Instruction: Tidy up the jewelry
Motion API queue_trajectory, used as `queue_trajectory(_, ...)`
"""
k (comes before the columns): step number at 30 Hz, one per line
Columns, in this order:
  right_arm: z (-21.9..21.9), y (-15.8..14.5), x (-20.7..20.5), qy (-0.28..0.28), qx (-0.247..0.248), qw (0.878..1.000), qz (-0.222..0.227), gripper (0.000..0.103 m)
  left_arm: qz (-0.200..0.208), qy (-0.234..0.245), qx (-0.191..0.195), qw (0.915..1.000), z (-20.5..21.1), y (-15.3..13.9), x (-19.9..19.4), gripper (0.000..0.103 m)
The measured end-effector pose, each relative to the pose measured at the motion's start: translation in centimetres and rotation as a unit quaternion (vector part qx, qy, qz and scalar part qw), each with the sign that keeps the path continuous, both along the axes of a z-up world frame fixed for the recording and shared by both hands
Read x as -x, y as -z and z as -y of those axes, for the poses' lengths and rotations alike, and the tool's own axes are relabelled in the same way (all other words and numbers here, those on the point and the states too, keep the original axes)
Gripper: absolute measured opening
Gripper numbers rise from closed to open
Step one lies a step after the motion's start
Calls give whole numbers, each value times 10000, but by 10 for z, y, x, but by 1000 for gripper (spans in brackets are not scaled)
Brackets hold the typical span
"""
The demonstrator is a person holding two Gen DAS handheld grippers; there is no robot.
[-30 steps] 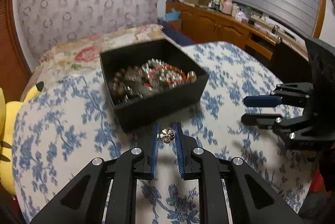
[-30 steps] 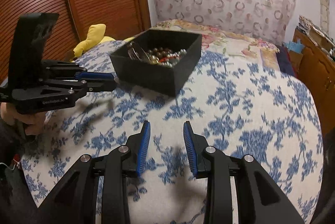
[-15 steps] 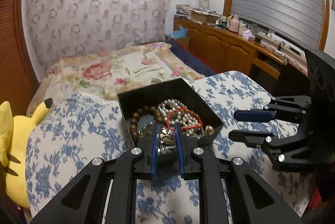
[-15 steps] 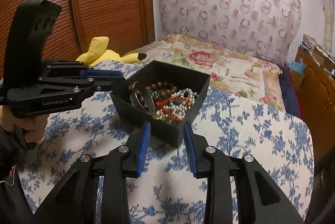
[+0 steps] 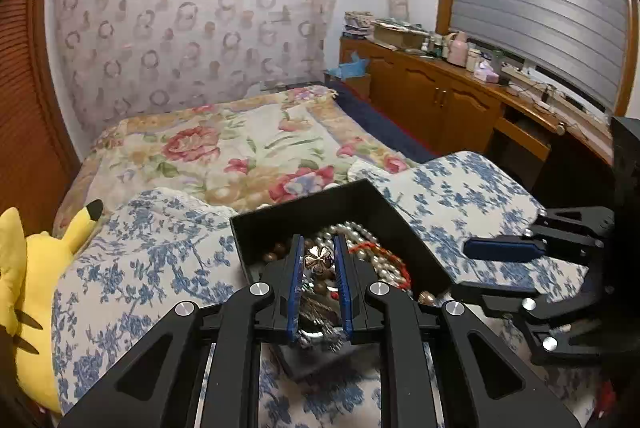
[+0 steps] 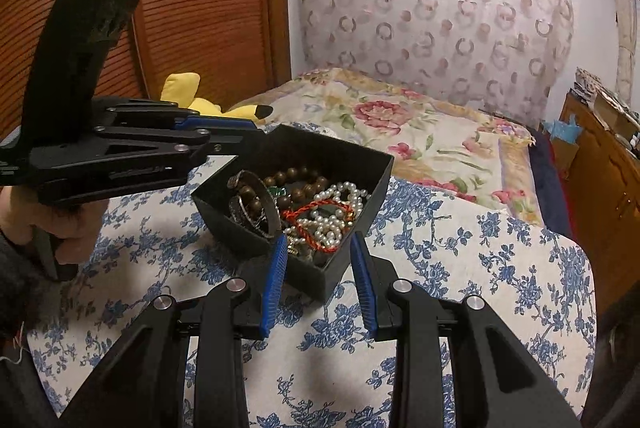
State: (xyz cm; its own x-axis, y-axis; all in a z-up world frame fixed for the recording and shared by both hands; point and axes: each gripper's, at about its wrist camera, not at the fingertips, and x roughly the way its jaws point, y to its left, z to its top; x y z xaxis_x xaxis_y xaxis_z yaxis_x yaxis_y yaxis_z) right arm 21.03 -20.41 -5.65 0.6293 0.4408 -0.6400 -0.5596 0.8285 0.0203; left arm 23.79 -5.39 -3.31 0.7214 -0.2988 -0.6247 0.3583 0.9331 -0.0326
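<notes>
Two blue-lined fingers of my left gripper point(image 5: 317, 260) pinch a small flower-shaped brooch point(image 5: 318, 258), silver petals with a dark stone beside them, low in the centre of the left wrist view. I hold it above the open black box point(image 5: 320, 202), which fills the lower middle of that frame. Under and behind the brooch lie pearl strands point(image 5: 356, 230), a red cord bracelet point(image 5: 380, 254) and brown wooden beads point(image 5: 278, 250), all heaped inside the box.

My right gripper point(image 6: 318, 248) stands open, its jaws well apart with nothing between them, on either side of the box's near corner point(image 6: 326, 278) at the lower centre of the right wrist view. From here the box point(image 6: 360, 164) shows the same pile: pearls point(image 6: 336, 200), the red cord point(image 6: 320, 214), brown beads point(image 6: 296, 174) and a dark metal bangle point(image 6: 256, 204) leaning at the left wall. My left gripper's body reaches in from the left edge of that frame, with my hand point(image 6: 52, 224) wrapped round its handle.

Around the box spreads a white cloth with blue flowers point(image 6: 500, 268). Beyond it, a rose-patterned bedspread point(image 5: 240, 144) crosses mid-frame, a yellow plush toy point(image 5: 24, 288) sits at the left edge, and wooden cabinets point(image 5: 440, 96) run along the right.
</notes>
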Motion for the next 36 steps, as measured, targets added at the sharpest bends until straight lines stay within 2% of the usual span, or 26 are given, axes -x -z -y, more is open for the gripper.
queue_trajectory(1,1,0,-1,20,-23,10000,-4,35,-1,-28,-12,10000,0,0,-2,15)
queue_trajectory(2,1,0,-2,33,-26,10000,-3,35,-16,-93,-37,9999,-1,1,-5,22)
queue_trajectory(3,2,0,-2,47,-31,10000,-1,35,-21,-143,-49,9999,-1,2,-7,34)
queue_trajectory(5,4,0,-1,65,-43,10000,-1,35,-3,-216,-40,9998,-2,3,-7,41)
queue_trajectory(7,5,0,1,93,-48,9999,-1,35,-7,-324,-70,9994,-5,4,-6,53)
queue_trajectory(8,6,1,2,111,-55,9999,2,35,5,-361,-80,9993,-6,4,-5,62)
queue_trajectory(10,7,1,6,132,-57,9999,13,35,28,-410,-86,9991,-8,3,-1,65)
queue_trajectory(12,7,0,10,181,-63,9998,28,38,64,-494,-111,9987,-10,1,6,80)
queue_trajectory(14,9,0,15,240,-81,9996,89,47,119,-557,-119,9983,-11,-1,13,85)
queue_trajectory(17,10,-2,24,332,-112,9993,154,49,142,-712,-138,9973,-15,-4,25,92)
queue_trajectory(19,13,-2,30,431,-185,9988,165,53,168,-841,-150,9962,-18,-6,36,95)
queue_trajectory(21,15,-3,37,531,-237,9981,202,67,168,-957,-167,9951,-22,-7,48,95)
queue_trajectory(25,21,-9,53,726,-402,9962,263,77,194,-1112,-146,9935,-29,-11,72,95)
queue_trajectory(27,23,-14,59,798,-456,9952,334,86,224,-1219,-184,9921,-32,-13,85,95)
queue_trajectory(31,26,-24,79,899,-583,9931,467,92,412,-1418,-253,9887,-34,-21,110,95)
queue_trajectory(33,27,-31,89,972,-662,9916,530,98,462,-1448,-168,9882,-37,-26,123,95)
queue_trajectory(36,29,-40,105,1082,-749,9889,692,100,499,-1464,-109,9879,-40,-32,137,95)
